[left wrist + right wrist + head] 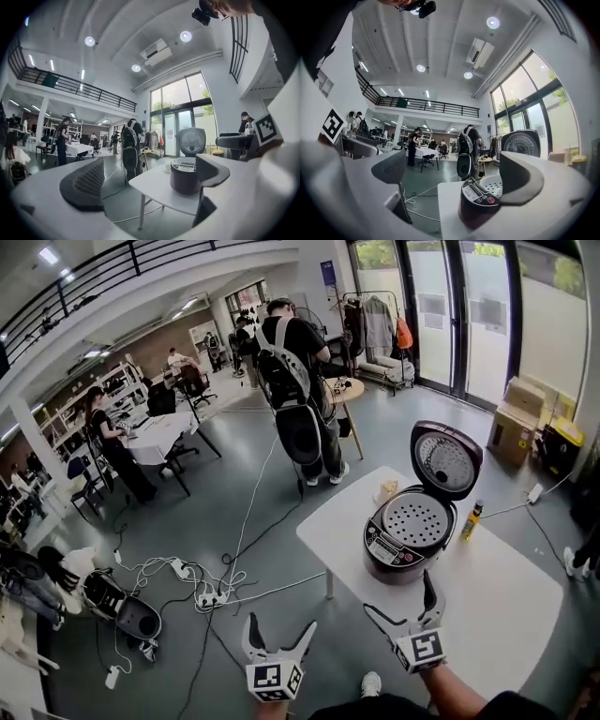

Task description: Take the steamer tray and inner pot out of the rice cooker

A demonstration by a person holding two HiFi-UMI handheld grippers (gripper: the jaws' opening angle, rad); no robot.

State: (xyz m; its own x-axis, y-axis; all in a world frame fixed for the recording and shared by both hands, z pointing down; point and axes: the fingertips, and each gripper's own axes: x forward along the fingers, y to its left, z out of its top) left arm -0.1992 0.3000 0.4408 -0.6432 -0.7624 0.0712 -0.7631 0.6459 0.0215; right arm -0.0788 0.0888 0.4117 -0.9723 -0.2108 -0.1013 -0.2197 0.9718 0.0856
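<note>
1. Jaws of the left gripper (279,629) stand wide apart with nothing between them; it hangs over the floor, off the near-left corner of the tabletop (487,606).
2. Jaws of the right gripper (397,592) are also spread wide and empty. They sit over the tabletop's near edge, close in front of the rice cooker (403,545) but not touching it.
3. The rice cooker stands on the white tabletop with its lid (447,460) swung up and open.
4. The steamer tray (417,519), a pale perforated disc, sits in the cooker's mouth.
5. A yellow bottle (471,519) stands upright just to the right of the cooker.
6. Cables (202,592) sprawl on the grey floor left of the tabletop.
</note>
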